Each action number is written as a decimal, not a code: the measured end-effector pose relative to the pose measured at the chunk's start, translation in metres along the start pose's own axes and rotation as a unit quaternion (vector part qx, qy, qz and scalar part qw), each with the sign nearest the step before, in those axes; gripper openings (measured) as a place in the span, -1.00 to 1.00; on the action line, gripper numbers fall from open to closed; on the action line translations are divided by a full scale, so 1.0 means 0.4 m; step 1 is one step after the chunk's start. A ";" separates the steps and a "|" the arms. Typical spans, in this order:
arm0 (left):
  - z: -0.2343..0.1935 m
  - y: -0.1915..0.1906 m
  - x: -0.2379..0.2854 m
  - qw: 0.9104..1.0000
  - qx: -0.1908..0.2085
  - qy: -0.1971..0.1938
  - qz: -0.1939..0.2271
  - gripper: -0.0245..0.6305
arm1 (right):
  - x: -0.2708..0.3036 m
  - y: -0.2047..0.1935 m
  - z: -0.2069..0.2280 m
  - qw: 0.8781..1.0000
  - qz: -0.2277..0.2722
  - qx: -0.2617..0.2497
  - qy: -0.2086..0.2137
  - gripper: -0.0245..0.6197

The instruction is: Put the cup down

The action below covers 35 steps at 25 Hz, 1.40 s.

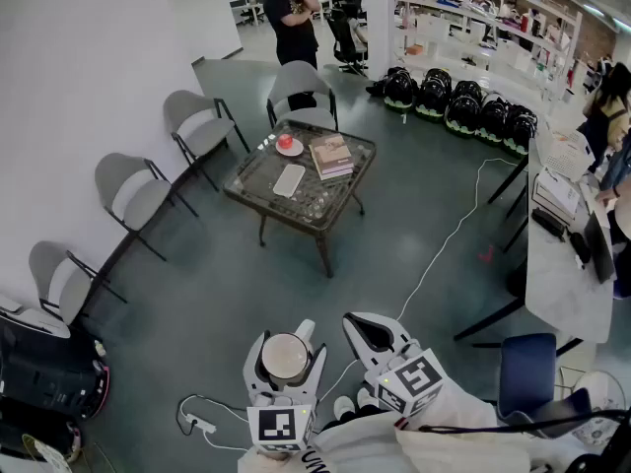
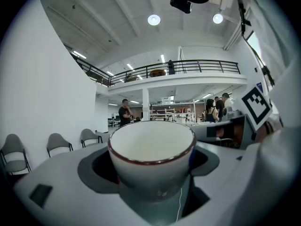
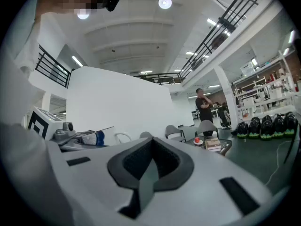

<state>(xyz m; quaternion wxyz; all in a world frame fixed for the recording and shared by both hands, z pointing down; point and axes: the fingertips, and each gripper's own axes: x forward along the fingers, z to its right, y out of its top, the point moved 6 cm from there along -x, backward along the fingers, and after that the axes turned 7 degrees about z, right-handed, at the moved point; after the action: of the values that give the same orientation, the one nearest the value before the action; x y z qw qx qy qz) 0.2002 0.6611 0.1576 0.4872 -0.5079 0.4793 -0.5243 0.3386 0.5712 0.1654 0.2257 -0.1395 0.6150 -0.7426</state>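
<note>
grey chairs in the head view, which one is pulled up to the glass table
The chair at the far side of the table, just in front of the standing person. The other three chairs line the white wall, apart from it.

The left hand-held gripper [image 1: 286, 351] and the right hand-held gripper [image 1: 360, 323] have smooth white shells. Dark grey padding [image 3: 150, 164] lines the inner faces of their jaws. At the 6 o'clock end of each sits a white cube [image 1: 278, 428] printed with black square markers. Small dark rectangular slots [image 3: 239, 196] are set into the shell. The person wears white sleeves [image 1: 473, 417].
</note>
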 end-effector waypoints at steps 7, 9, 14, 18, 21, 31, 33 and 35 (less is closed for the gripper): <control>0.014 -0.013 0.011 1.000 -0.006 -0.001 0.016 0.35 | 0.007 0.006 0.023 1.000 0.001 -0.001 0.012 -0.90; 0.019 -0.006 0.016 1.000 -0.007 0.005 0.017 0.35 | 0.008 0.011 0.031 1.000 0.002 0.001 0.017 -0.90; 0.028 -0.003 0.030 1.000 -0.005 0.017 0.020 0.35 | 0.005 0.021 0.059 1.000 0.007 0.010 0.026 -0.90; 0.035 -0.001 0.034 0.999 -0.004 0.031 0.026 0.35 | -0.002 0.018 0.084 0.999 0.013 0.017 0.032 -0.90; 0.039 -0.006 0.032 0.999 -0.003 0.042 0.026 0.35 | -0.001 0.009 0.097 0.999 0.007 0.021 0.037 -0.90; -0.008 0.006 0.083 0.997 0.005 0.062 0.035 0.35 | 0.073 0.022 0.134 0.998 0.015 0.020 0.053 -0.90; -0.025 0.000 0.109 0.997 0.008 0.063 0.038 0.35 | 0.097 0.015 0.154 0.998 0.018 0.022 0.051 -0.90; -0.046 -0.007 0.136 0.997 0.012 0.063 0.038 0.35 | 0.122 0.003 0.169 0.998 0.018 0.023 0.048 -0.90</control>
<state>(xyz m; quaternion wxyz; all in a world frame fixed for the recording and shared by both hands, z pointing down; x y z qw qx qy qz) 0.1811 0.6072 0.1636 0.4820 -0.4488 0.5218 -0.5422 0.3293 0.4889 0.1747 0.2128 -0.0877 0.6105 -0.7578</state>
